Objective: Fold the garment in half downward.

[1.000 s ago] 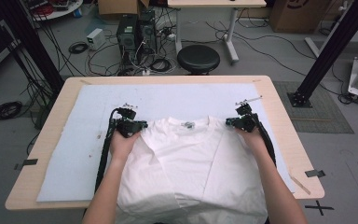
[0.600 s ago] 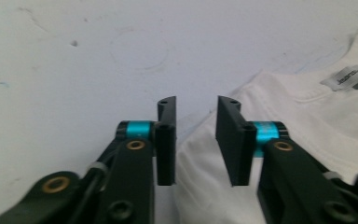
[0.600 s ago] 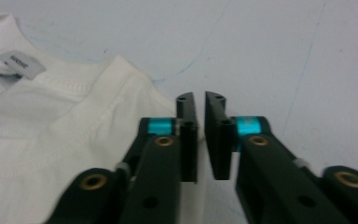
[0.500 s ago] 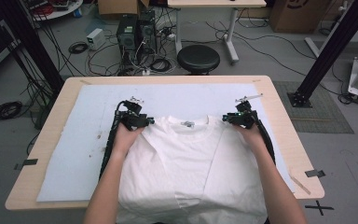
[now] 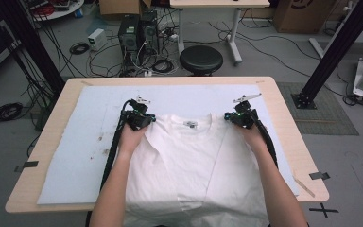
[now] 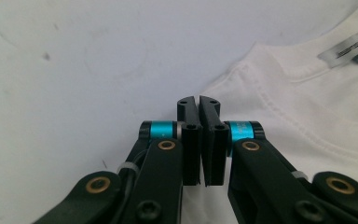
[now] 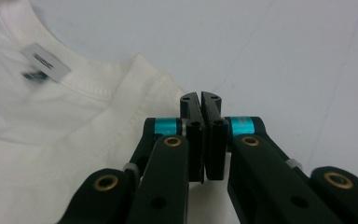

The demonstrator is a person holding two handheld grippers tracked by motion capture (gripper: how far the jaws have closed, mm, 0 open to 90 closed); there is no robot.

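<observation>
A white T-shirt (image 5: pixel 189 161) lies flat on the pale mat (image 5: pixel 90 142), collar away from me, its neck label (image 5: pixel 189 124) facing up, with both sides folded in. My left gripper (image 5: pixel 150 118) sits at the shirt's left shoulder and my right gripper (image 5: pixel 228 116) at its right shoulder. In the left gripper view the left gripper (image 6: pixel 198 100) has just been closing; its jaws meet with no cloth showing between them, and the shoulder seam (image 6: pixel 242 79) lies just beyond. The right gripper (image 7: pixel 200 95) has also just been closing and holds nothing, beside the other shoulder (image 7: pixel 144 74).
The mat covers most of a wooden table (image 5: pixel 283 118). Bare mat stretches left of the shirt and behind the collar. The shirt's hem hangs over the near table edge between my forearms (image 5: pixel 118 189). A black stool (image 5: pixel 201 59) stands beyond the far edge.
My left gripper has shifted slightly right and away from me, up to the shirt's left shoulder. The right gripper has stayed at the right shoulder.
</observation>
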